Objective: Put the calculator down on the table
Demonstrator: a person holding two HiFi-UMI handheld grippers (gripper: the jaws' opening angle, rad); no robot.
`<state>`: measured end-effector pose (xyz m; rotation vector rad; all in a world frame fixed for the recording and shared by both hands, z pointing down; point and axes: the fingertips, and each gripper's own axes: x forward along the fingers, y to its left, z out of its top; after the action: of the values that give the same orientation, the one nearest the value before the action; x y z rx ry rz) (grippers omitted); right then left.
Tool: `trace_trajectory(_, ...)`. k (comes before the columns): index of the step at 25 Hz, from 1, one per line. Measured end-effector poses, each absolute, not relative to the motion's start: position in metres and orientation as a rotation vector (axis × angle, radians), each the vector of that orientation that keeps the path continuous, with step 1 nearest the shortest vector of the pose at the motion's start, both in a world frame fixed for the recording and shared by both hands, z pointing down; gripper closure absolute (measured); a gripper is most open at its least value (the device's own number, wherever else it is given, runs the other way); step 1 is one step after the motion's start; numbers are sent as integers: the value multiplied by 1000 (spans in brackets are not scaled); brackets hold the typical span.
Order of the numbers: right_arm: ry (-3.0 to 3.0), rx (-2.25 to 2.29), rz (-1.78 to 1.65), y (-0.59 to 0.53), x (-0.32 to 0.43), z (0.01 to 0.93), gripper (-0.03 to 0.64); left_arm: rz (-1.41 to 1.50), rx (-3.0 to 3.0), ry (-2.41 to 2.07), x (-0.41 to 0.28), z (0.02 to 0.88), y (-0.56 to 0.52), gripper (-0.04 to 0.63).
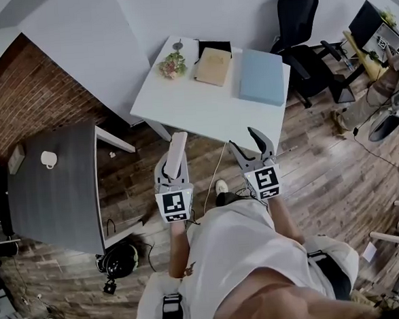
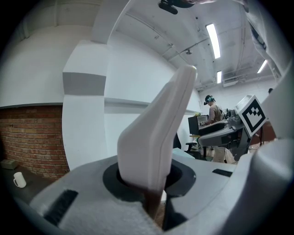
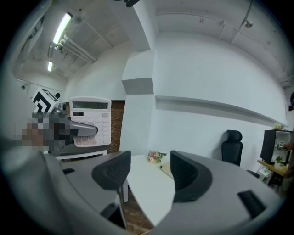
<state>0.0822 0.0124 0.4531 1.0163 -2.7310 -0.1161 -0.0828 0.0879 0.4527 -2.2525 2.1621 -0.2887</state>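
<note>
The left gripper (image 1: 174, 172) is closed on the lower end of a white calculator (image 1: 177, 150), which stands on end with its keys facing the right gripper (image 1: 243, 139), whose jaws are apart and empty. The calculator is in the air at the table's (image 1: 203, 111) near edge, toward the near left corner, with bare tabletop just ahead. It probably needs tipping flat.

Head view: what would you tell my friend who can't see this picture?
Seen from above, a person's left gripper grips a white calculator, while the right gripper is open and empty. Ahead stands a white table with flowers, a tan book and a flat blue item.
</note>
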Motion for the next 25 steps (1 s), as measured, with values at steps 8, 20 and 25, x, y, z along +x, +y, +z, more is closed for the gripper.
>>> trace_trajectory(8,-2748,999,-106,-26,89,451,348,-304,-2233,2179,-76,448,52,522)
trace_trajectory(20,-2768,953,-81,-65,90,457,348,-347,-2204,2212,-72,451,18,522)
trace_trajectory(25,-2766,934,-83,-78,85,458,348,-350,-2201,2215,-75,450,6,522)
